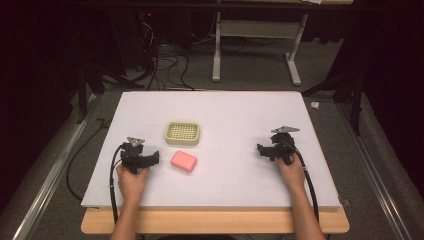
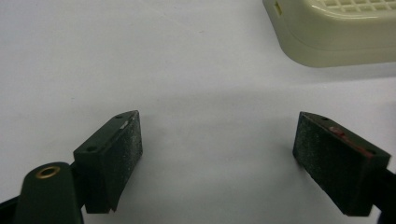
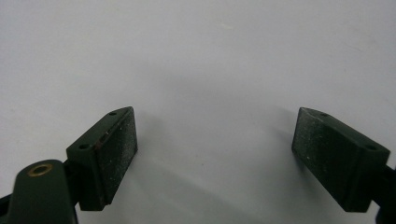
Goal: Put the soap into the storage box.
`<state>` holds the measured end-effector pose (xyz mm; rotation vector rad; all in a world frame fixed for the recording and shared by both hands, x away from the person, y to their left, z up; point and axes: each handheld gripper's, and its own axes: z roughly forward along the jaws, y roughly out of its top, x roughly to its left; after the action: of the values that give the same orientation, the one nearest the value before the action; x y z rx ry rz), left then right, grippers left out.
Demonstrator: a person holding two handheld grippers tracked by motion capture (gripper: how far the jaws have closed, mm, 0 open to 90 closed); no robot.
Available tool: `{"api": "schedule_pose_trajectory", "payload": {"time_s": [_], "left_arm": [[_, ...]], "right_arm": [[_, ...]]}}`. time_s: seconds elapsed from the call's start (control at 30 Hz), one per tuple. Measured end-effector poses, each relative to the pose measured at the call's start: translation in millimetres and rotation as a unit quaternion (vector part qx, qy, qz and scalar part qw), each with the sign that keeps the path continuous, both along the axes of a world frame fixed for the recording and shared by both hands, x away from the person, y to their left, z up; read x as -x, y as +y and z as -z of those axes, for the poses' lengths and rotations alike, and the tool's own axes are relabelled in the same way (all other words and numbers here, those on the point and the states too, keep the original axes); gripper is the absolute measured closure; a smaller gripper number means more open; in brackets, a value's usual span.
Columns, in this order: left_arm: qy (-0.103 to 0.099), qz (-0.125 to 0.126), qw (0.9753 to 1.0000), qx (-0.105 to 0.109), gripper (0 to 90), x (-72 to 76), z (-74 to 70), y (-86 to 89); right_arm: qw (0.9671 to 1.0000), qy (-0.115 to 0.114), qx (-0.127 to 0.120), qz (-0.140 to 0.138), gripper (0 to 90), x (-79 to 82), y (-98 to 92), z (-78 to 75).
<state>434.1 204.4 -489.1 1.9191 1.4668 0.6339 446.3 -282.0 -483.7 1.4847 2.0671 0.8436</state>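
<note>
Two grippers rest low on the white table (image 1: 225, 110), jaws spread wide, nothing between them. Pink soap bar (image 1: 184, 161) lies just right of the left gripper (image 1: 150, 159), below the cream slotted soap dish (image 1: 183, 133); likely staged for a pick. Right gripper (image 1: 261, 149) sits well apart. Forearms reach straight forward, hands gripping from behind.

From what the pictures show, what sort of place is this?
Probably a lab or recording workspace, not a home. A white board lies on a wooden table as a work surface, cables run over the grey carpet behind it, and a person holds the left gripper and right gripper.
</note>
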Motion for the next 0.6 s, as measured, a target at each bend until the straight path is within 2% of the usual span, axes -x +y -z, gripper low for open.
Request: {"api": "schedule_pose_trajectory", "payload": {"time_s": [0.6], "left_arm": [[0.000,0.000,1.0000,0.001,16.4,0.0,0.1,0.1]], "right_arm": [[1.0000,0.001,-0.002,0.000,14.9,0.0,-0.3,-0.1]]}}
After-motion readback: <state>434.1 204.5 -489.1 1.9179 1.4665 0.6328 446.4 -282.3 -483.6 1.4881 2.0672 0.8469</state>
